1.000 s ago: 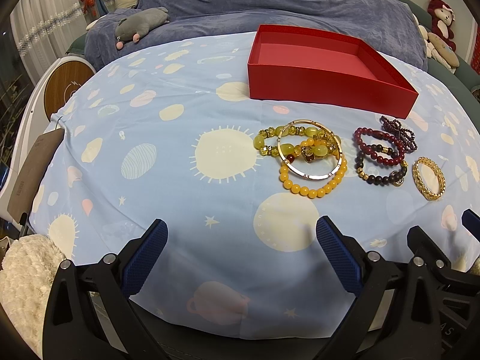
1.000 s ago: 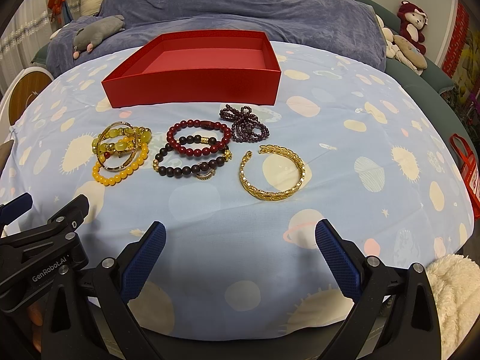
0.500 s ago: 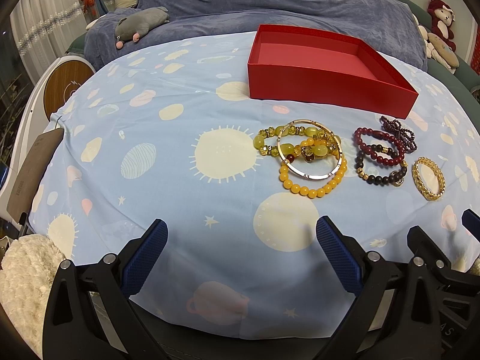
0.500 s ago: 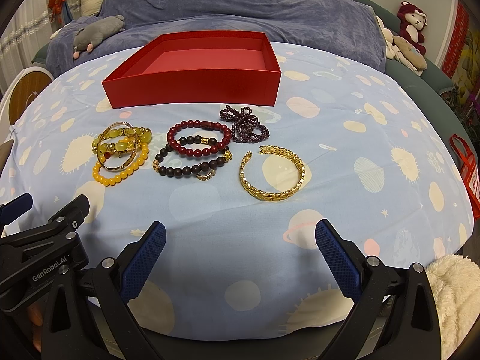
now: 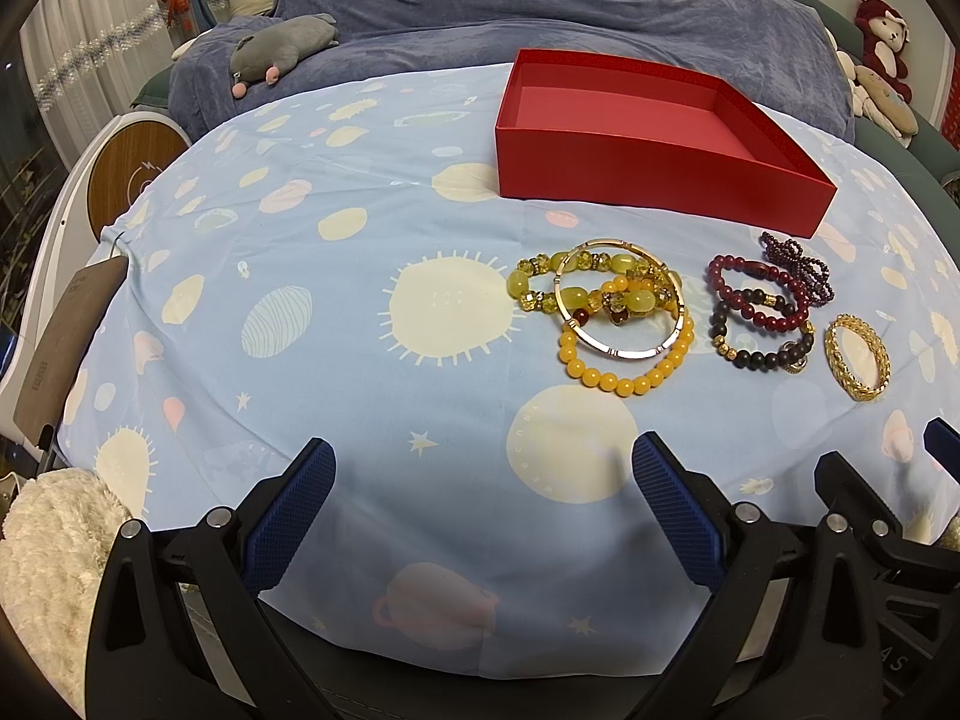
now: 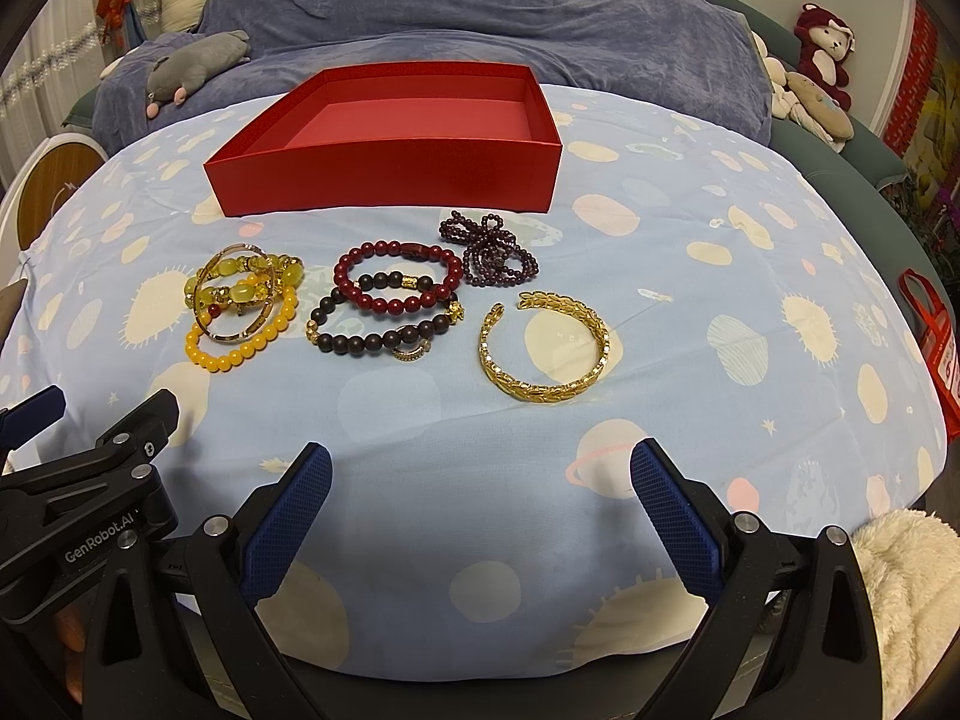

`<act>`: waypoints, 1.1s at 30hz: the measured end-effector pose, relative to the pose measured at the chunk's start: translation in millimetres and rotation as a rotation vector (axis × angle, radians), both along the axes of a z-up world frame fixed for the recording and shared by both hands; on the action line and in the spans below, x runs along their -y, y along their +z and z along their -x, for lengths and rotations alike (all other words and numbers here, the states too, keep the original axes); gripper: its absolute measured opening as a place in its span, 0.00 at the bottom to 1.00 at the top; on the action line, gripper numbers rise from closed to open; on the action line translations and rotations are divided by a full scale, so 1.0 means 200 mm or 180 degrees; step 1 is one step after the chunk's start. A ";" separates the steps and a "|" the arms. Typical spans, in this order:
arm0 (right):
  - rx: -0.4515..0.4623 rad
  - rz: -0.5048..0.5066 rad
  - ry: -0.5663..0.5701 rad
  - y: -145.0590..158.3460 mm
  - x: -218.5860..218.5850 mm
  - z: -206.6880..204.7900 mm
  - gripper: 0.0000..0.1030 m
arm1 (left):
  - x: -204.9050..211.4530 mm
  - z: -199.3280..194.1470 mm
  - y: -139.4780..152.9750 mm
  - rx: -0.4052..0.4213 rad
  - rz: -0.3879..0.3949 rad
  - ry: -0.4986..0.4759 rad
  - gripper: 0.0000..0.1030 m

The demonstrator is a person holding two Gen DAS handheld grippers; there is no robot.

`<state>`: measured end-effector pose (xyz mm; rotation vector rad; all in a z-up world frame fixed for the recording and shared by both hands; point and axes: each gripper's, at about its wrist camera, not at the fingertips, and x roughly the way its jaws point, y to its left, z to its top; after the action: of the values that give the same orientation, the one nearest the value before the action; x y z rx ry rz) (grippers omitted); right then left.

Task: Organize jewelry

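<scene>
— How do the jaws stand?
— Both pairs wide apart, holding nothing. The left gripper (image 5: 483, 492) and right gripper (image 6: 480, 495) hover low over the near edge of the sheet (image 6: 420, 420).
— And the jewelry?
— Ahead of the right jaws: a gold cuff (image 6: 545, 345), dark beads (image 6: 384, 324) left of it, yellow bracelets (image 6: 243, 306) farther left.
— The box?
— The red box (image 6: 384, 162) sits open beyond them all.

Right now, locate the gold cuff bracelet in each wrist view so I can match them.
Left wrist: gold cuff bracelet at far right, rightmost of the jewelry.
Right wrist: gold cuff bracelet just right of centre, lying open-ended.
Shared landmark: the red box sits behind the jewelry.
</scene>
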<state>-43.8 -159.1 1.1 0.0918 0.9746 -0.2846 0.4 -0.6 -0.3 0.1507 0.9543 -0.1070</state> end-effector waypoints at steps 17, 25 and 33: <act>0.0002 0.0002 0.0000 0.00 0.00 0.00 0.93 | 0.00 0.00 0.00 -0.0001 0.0001 0.0000 0.92; -0.0005 -0.0038 -0.0049 0.00 0.03 0.01 0.93 | -0.02 0.00 0.00 -0.0033 0.0110 0.0045 0.92; 0.0023 -0.0167 -0.0302 0.02 0.16 0.00 0.93 | -0.10 -0.04 0.00 -0.0049 0.0189 0.0151 0.93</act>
<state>-43.3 -191.7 4.8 0.1873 0.9722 -0.3454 8.4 18.9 0.1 0.0727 0.9684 -0.0929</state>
